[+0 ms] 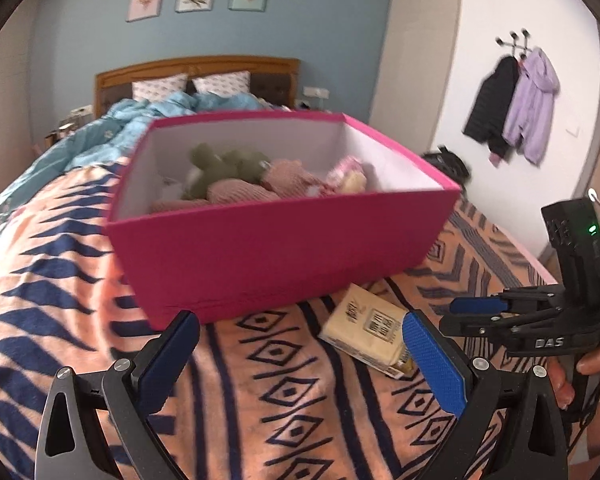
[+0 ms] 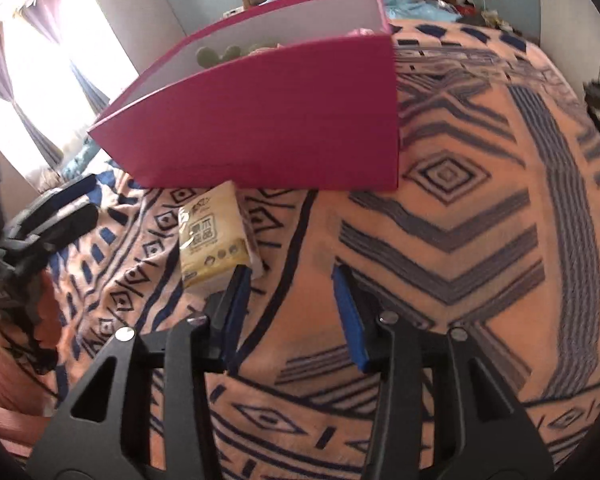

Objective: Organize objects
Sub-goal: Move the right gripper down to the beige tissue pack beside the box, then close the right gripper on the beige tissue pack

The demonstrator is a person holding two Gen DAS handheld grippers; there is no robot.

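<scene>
A pink box (image 1: 276,248) stands on the patterned orange blanket (image 1: 260,392). Inside it lie a green plush toy (image 1: 224,166), pinkish knitted cloth (image 1: 240,192) and a small pink-and-yellow toy (image 1: 346,176). A pale yellow tissue pack (image 1: 364,330) lies on the blanket just in front of the box. My left gripper (image 1: 300,340) is open and empty, low over the blanket, with the pack by its right finger. My right gripper (image 2: 292,280) is open and empty. The box (image 2: 268,120) and the tissue pack (image 2: 212,240) lie ahead and to its left.
The bed has a blue quilt (image 1: 100,136), two pillows (image 1: 220,82) and a wooden headboard (image 1: 196,66). Jackets (image 1: 512,108) hang on the right wall. A bright curtained window (image 2: 32,60) is at the left. The right gripper also shows in the left wrist view (image 1: 480,312).
</scene>
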